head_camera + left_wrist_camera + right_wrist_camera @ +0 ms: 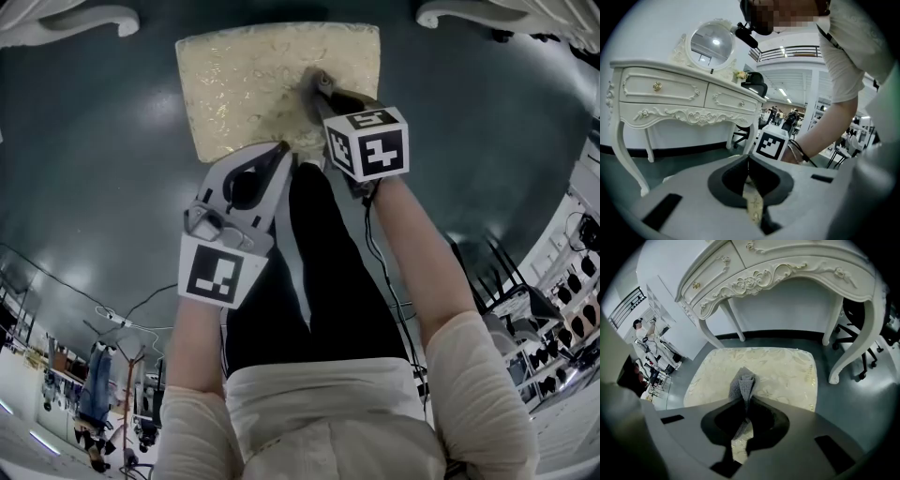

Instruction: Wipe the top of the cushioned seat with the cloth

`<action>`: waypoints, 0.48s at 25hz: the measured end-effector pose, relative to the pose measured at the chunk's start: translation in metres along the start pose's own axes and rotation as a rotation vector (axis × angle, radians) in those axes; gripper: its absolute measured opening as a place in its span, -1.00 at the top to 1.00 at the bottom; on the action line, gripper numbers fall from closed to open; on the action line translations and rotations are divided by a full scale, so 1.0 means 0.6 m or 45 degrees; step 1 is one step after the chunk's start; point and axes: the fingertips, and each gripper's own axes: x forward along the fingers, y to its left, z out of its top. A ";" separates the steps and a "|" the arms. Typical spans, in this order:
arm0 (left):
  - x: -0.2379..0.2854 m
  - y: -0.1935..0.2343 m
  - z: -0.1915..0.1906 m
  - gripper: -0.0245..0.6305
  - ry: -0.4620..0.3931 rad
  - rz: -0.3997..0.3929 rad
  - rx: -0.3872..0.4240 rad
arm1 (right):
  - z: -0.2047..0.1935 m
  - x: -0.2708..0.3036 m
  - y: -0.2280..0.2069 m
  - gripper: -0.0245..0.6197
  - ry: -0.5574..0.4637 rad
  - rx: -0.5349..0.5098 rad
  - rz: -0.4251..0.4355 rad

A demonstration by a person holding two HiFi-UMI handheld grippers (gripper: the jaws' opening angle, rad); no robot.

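Observation:
The cushioned seat (253, 80) has a cream patterned top and stands on the dark floor in front of me. My right gripper (320, 84) is over the seat's near right part, shut on a bunched grey cloth (743, 383). In the right gripper view the cloth sticks out past the jaws and rests on the seat (783, 371). My left gripper (281, 150) hovers at the seat's near edge. Its jaws are shut with nothing between them, and a strip of the cream seat (754, 206) shows under them.
A white carved dressing table (684, 98) with a round mirror (711, 42) stands just beyond the seat. Its curved legs (855, 348) flank the seat. A black office chair (881, 329) is at the right. My legs in dark trousers (319, 272) are close to the seat's front.

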 end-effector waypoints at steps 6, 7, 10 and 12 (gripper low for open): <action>0.029 -0.033 0.012 0.92 0.002 -0.029 -0.001 | -0.018 -0.030 -0.054 0.84 -0.014 0.028 -0.032; 0.034 -0.038 0.014 0.92 0.005 -0.037 0.004 | -0.021 -0.034 -0.062 0.84 -0.012 0.030 -0.041; 0.053 -0.051 0.022 0.92 0.005 -0.060 0.033 | -0.031 -0.045 -0.087 0.84 -0.010 0.037 -0.059; 0.065 -0.059 0.029 0.92 0.001 -0.063 0.036 | -0.036 -0.051 -0.105 0.84 -0.011 0.044 -0.072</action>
